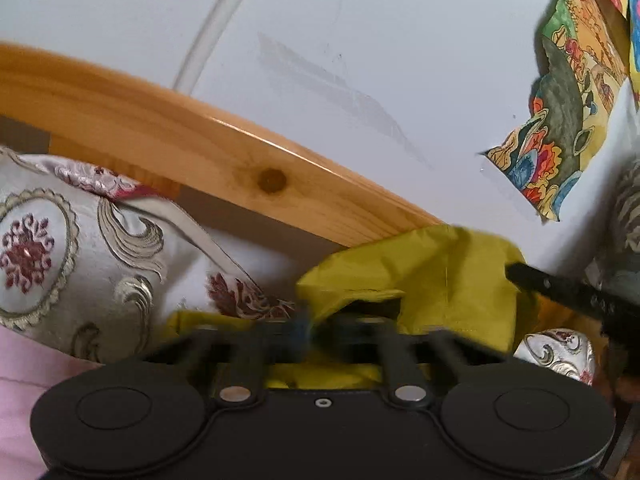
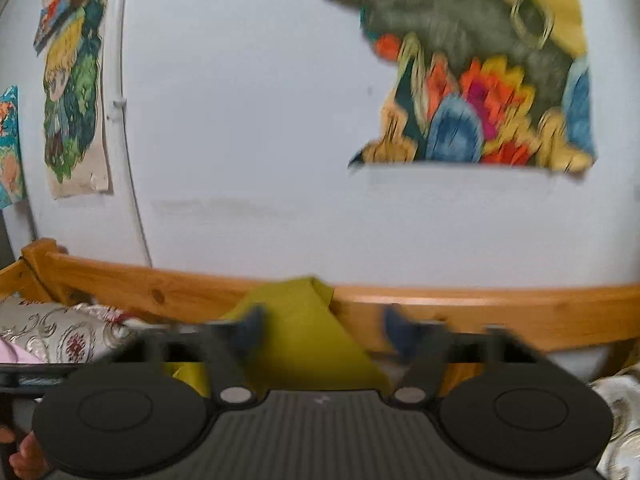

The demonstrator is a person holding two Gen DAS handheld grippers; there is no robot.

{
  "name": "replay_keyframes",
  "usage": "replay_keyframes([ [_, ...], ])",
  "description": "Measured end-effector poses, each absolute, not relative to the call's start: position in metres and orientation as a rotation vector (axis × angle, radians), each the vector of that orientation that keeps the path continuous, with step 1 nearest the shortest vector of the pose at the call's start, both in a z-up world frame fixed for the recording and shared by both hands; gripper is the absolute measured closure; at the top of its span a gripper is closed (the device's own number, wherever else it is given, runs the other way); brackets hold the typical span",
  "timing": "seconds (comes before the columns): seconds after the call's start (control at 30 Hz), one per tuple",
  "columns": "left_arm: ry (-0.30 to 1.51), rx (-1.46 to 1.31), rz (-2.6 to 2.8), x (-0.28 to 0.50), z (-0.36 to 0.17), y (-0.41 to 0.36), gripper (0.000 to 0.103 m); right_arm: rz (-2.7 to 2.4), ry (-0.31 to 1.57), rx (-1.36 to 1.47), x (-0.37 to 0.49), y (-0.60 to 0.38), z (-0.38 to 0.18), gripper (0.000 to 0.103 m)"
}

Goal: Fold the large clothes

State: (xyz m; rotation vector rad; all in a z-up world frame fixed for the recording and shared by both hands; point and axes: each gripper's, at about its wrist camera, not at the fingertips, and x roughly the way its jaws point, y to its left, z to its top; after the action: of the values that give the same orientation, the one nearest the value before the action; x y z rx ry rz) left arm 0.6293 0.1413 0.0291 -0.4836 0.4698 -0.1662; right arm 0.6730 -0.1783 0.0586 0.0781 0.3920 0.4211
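A yellow-green garment (image 1: 440,276) is bunched up in front of the wooden bed rail (image 1: 200,152). In the blurred left wrist view my left gripper (image 1: 306,326) has its blue pads together, pinching an edge of the fabric, which rises up and to the right from them. A black finger (image 1: 560,292) of the other gripper reaches into the cloth from the right. In the right wrist view a strip of the garment (image 2: 304,332) runs up between the spread fingers (image 2: 250,326) of my right gripper (image 2: 324,330). It brushes the left finger and stands clear of the right one.
An embroidered pillow (image 1: 60,260) lies at the left under the rail, with pink fabric (image 1: 16,380) below it. The white wall behind carries colourful posters (image 2: 480,100) and a white pipe (image 2: 120,120). A hand (image 2: 20,452) shows at the lower left.
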Motion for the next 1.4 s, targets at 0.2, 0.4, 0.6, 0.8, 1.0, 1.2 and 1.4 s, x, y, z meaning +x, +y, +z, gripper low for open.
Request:
replay_keyframes([
  [0.2,0.334,-0.445,-0.209,0.569,0.036,0.134,0.103,0.484,0.266,0.040,0.592,-0.198,0.047,0.099],
  [0.4,0.314,-0.313,-0.312,0.461,0.023,0.118,0.102,0.570,0.176,-0.082,0.479,-0.216,0.025,0.100],
  [0.6,0.485,-0.266,-0.357,0.402,-0.015,0.112,0.069,0.599,0.261,-0.353,0.412,-0.206,-0.024,0.099],
  [0.8,0.455,-0.260,-0.268,0.376,-0.006,0.134,0.038,0.609,0.383,-0.436,0.393,-0.222,-0.039,0.075],
  [1.0,0.277,-0.338,-0.141,0.416,0.039,0.136,0.015,0.501,0.242,-0.165,0.424,-0.239,0.026,0.029],
  [1.2,0.447,-0.266,-0.136,0.476,0.028,0.095,0.015,0.460,0.314,-0.133,0.491,-0.192,0.025,0.024],
  [1.4,0.605,-0.224,-0.162,0.461,-0.036,0.075,0.013,0.454,0.396,-0.319,0.485,-0.167,-0.046,0.020],
])
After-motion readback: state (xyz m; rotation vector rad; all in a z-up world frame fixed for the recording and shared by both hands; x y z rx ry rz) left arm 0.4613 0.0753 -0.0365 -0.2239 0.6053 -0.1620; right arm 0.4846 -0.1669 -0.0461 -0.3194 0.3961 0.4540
